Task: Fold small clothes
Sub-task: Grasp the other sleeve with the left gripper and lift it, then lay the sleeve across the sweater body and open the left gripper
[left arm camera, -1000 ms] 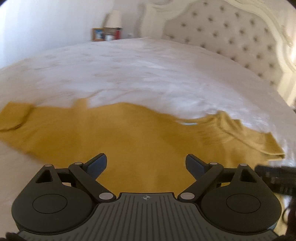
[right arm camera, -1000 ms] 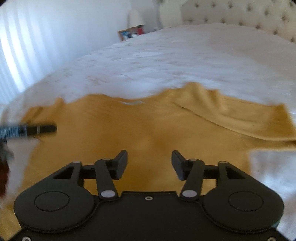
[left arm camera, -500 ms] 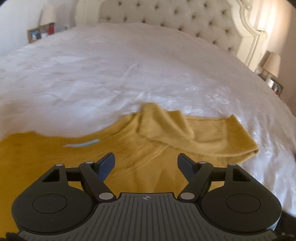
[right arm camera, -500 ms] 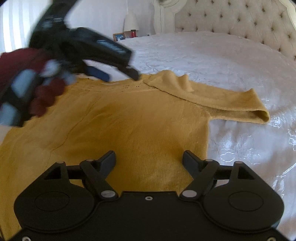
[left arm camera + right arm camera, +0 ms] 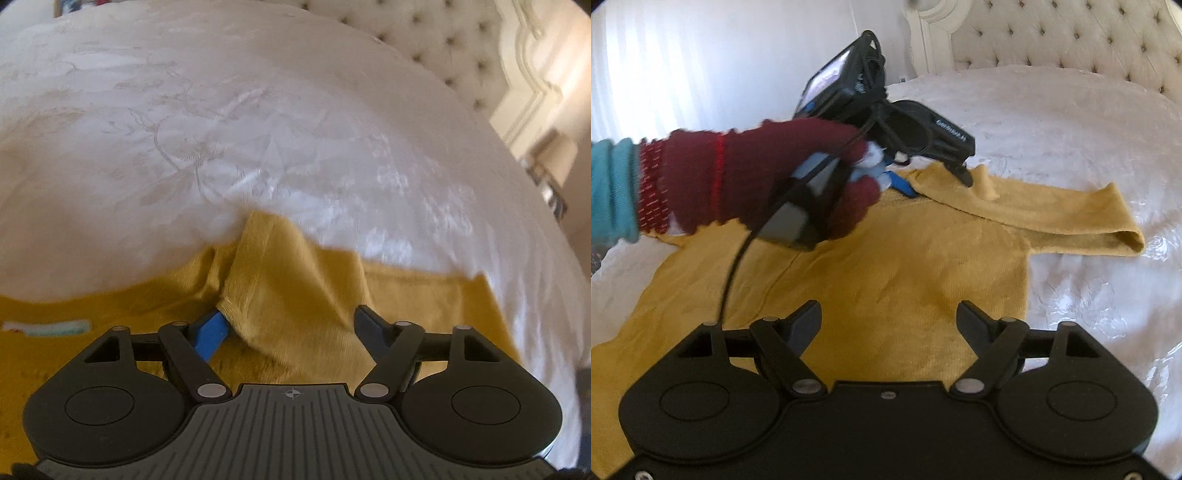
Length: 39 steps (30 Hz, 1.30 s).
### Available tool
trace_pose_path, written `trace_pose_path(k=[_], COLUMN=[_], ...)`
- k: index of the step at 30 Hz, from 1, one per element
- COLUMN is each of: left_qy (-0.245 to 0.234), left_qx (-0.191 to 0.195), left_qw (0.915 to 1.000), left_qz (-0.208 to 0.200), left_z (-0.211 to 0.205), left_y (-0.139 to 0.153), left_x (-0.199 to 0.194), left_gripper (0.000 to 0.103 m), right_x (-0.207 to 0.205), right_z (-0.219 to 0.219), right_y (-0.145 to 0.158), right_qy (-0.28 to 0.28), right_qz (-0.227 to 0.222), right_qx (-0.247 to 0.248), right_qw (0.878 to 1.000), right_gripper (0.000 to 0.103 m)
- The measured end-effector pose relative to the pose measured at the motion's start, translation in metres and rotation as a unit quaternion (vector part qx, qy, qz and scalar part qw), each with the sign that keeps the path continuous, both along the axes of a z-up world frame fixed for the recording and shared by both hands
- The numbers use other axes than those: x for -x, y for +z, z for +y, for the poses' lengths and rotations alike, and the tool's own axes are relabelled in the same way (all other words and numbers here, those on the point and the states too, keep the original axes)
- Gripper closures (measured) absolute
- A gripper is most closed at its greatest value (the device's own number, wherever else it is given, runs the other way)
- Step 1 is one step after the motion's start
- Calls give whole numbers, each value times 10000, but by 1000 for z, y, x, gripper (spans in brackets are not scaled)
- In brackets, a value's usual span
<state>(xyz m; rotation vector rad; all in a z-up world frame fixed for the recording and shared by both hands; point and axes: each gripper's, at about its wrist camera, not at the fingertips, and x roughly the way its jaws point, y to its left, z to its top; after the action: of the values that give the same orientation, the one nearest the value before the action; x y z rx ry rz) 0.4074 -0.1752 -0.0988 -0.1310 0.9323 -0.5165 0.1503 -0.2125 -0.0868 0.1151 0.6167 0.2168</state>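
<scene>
A mustard-yellow knit sweater (image 5: pixel 905 266) lies spread on the white bed. Its right sleeve (image 5: pixel 1071 218) stretches out to the right. In the left wrist view the sleeve's raised fold at the shoulder (image 5: pixel 291 291) sits between the fingers of my left gripper (image 5: pixel 290 326), which is open around it. The same gripper (image 5: pixel 938 181), held by a hand in a dark red glove (image 5: pixel 768 181), shows in the right wrist view at the sweater's shoulder. My right gripper (image 5: pixel 888 321) is open and empty, low over the sweater's body.
The white patterned bedspread (image 5: pixel 258 129) surrounds the sweater. A tufted headboard (image 5: pixel 1052 37) stands at the back. A lamp on a nightstand (image 5: pixel 554 162) stands right of the bed. A white neck label (image 5: pixel 55 326) shows on the sweater at the left.
My left gripper has swung right across the sweater and closed in on the fold at the right shoulder. My right gripper has opened wider and now sees the left gripper ahead of it.
</scene>
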Motion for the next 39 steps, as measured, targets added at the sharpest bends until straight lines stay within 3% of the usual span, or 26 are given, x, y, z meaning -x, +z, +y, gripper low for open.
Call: trace_pose_path(k=[2, 5, 8, 12, 17, 21, 24, 28, 39], left_qy=[288, 250, 94, 95, 395, 801, 1135, 1664, 2345], left_qx=[29, 107, -74, 154, 384, 309, 45, -148, -473], left_qw=[9996, 9996, 9992, 9969, 9906, 9860, 9823, 9792, 9702], left_qz=[15, -33, -372, -760, -1256, -1430, -1488, -1149, -393], left_z=[-1, -1, -4, 10, 62, 115, 152, 192, 237], left_y=[1, 7, 22, 60, 115, 131, 125, 100, 36], left_x=[-6, -5, 7, 29, 55, 72, 77, 77, 75], left_gripper=[82, 92, 93, 93, 93, 93, 93, 93, 93], right_x=[1, -1, 1, 2, 1, -3, -2, -3, -5], right_z=[1, 0, 0, 3, 9, 14, 17, 19, 20], right_y=[0, -2, -2, -5, -7, -10, -11, -13, -14], right_qy=[4, -8, -9, 33, 114, 179, 224, 268, 316], right_qz=[-21, -11, -9, 23, 65, 104, 124, 147, 199], right_qx=[29, -11, -21, 38, 93, 117, 150, 194, 292], right_qw=[10000, 10000, 10000, 10000, 9999, 9997, 9996, 9993, 9989], right_gripper=[21, 21, 21, 21, 21, 21, 21, 21, 21])
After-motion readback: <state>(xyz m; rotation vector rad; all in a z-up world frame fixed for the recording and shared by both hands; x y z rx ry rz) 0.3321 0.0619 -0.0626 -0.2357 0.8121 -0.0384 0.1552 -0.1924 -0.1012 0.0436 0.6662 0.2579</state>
